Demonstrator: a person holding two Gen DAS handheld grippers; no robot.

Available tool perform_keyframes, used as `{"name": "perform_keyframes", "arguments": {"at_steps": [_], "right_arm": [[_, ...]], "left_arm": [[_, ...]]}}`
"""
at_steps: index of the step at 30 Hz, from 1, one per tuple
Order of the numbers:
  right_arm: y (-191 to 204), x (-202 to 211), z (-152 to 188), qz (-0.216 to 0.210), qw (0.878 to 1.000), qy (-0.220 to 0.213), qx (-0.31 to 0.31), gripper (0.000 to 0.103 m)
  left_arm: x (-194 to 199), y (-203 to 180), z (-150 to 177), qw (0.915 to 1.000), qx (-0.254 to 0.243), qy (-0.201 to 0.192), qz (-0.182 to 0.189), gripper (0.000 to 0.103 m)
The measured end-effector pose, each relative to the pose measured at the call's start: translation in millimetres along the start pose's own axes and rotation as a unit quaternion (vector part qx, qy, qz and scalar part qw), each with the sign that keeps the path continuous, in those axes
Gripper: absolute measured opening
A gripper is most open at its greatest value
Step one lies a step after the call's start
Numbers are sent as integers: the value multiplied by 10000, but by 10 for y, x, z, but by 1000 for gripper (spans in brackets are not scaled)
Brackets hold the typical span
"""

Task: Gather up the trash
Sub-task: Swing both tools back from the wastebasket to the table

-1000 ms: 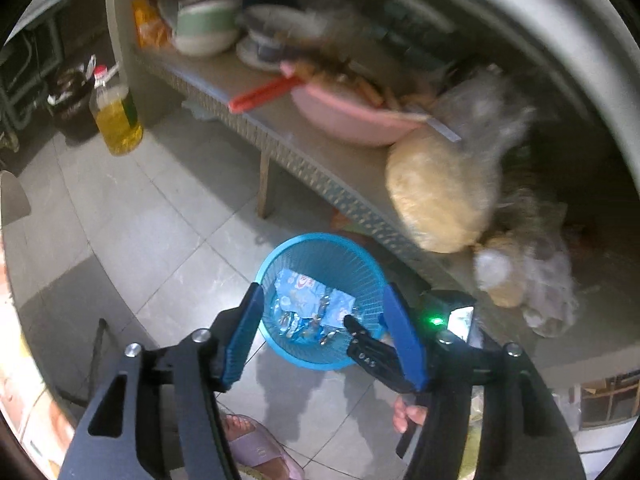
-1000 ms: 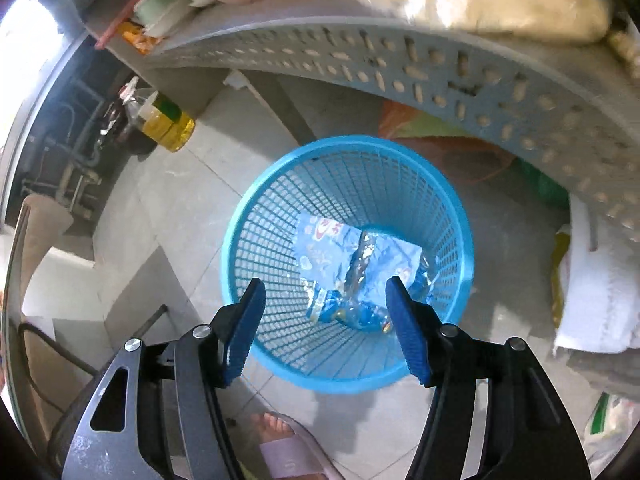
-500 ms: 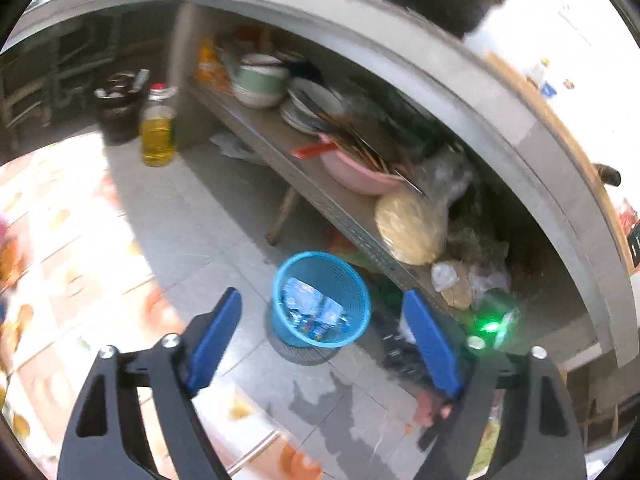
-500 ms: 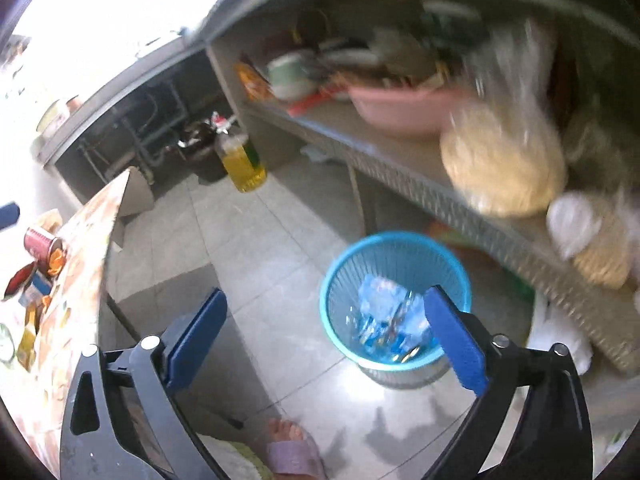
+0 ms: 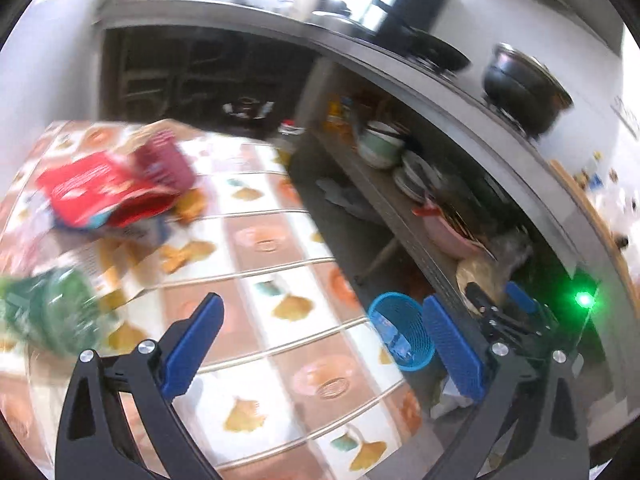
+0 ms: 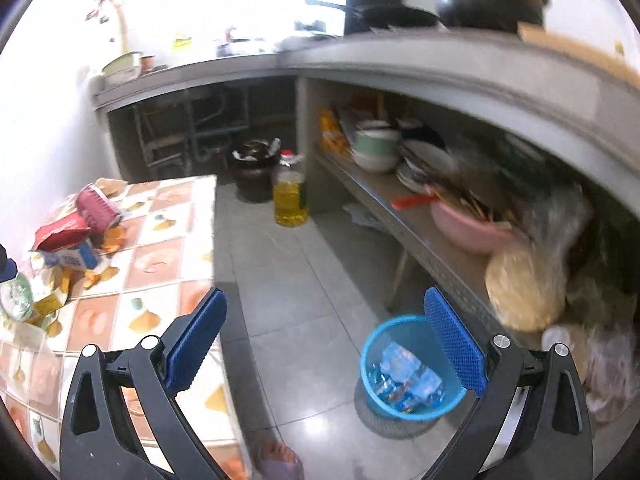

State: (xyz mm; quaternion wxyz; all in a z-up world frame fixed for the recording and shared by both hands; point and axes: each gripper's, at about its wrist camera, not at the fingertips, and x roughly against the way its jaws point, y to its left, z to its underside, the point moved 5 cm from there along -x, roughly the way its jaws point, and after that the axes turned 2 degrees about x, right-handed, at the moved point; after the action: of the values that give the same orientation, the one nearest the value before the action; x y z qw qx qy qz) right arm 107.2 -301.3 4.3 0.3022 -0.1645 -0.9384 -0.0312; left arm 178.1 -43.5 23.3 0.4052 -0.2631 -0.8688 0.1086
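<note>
Some wrappers already in the bin [image 6: 408, 364]; both grippers [image 5: 320, 344] [image 6: 324, 344] just spread, empty; we've more trash [image 6: 68, 236] on bench [image 6: 160, 256].

Right gripper [image 6: 326, 334] spread wide, blue basket [image 6: 370, 364] holding wrappers [image 6: 408, 380], seemingly blue

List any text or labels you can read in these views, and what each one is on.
None can be read.
Red packet: print blurred.
Blue-white carton: square code mark, no legible words.
Oil bottle: label too small.
Wrappers in the bin: print too small.
Yellow wall sticker: blurred.
</note>
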Motion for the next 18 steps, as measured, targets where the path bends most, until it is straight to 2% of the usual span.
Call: {"name": "perform_keyframes", "arguments": {"at_steps": [8,18], "right_arm": [[512,139,-190,-292,9990,-158,304,95],[1048,291,-244,-1017,9926,-124,647,95]], "left_arm": [[392,559,1,9984,443,-336,-86,97],[677,983,89,9949,719,-701,-133,97]]}}
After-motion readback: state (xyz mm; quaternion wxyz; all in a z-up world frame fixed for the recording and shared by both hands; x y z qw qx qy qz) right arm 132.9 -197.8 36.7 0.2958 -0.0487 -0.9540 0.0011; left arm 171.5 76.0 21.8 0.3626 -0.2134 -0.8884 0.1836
